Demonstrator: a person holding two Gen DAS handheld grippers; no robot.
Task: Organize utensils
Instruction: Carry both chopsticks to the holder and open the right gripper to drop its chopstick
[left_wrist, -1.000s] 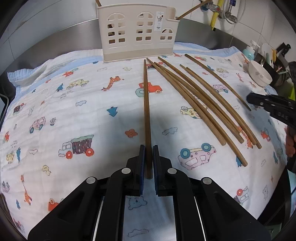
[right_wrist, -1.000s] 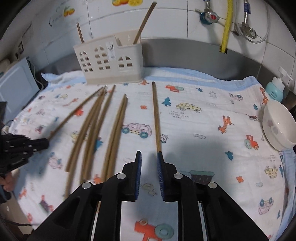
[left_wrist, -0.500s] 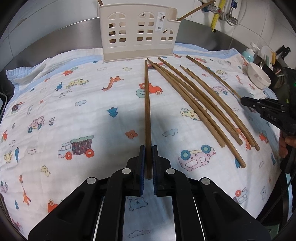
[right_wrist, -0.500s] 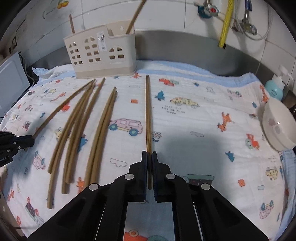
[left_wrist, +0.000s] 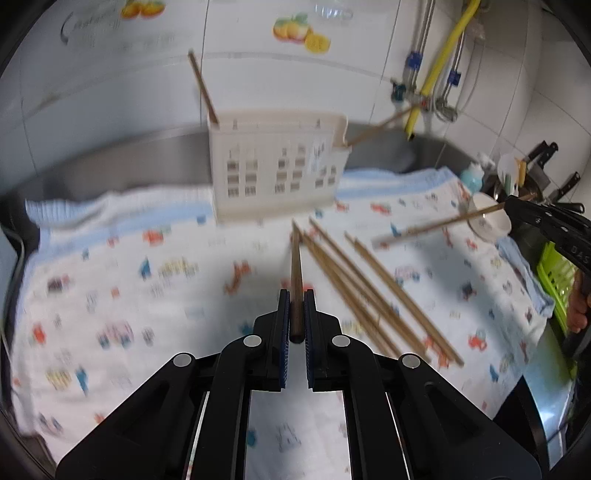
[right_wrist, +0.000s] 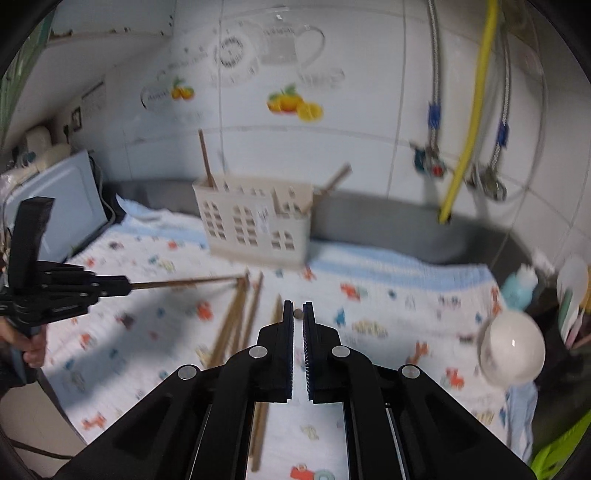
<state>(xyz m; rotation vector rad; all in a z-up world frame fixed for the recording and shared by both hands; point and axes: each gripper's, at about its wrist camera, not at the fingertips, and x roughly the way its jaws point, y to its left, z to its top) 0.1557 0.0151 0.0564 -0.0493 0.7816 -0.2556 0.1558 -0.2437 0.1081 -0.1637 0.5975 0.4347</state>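
- Aloft over a kitchen counter, the left gripper (left_wrist: 294, 314) clamps a dark chopstick (left_wrist: 296, 273), its far tip raised off the cartoon-print cloth (left_wrist: 122, 295) and aimed toward the cream utensil holder (left_wrist: 277, 173).
- Meanwhile the right gripper (right_wrist: 298, 321) pinches a second chopstick (right_wrist: 297, 314), seen end-on between nearly closed fingers; the left view shows that stick (left_wrist: 439, 223) held level and off the cloth, pointing at the holder.
- Done well, the step likely means tipping each stick upright and lowering it tip-first into an open compartment, one hand at a time, so the two sticks do not cross above the rim.
- Two sticks already lean out of the holder, one at its left end (left_wrist: 202, 88) and one at its right (left_wrist: 380, 129); either could foul an incoming tip.
- Loose chopsticks (left_wrist: 369, 291) lie fanned on the cloth just right of the left gripper, awaiting collection.
- Nearby, a white bowl (right_wrist: 511, 347) sits at the cloth's right edge beside a teal bottle (right_wrist: 517, 288); a yellow hose (right_wrist: 469, 110) hangs on the tiled wall behind.
- Motion blur hides which compartments stand free.
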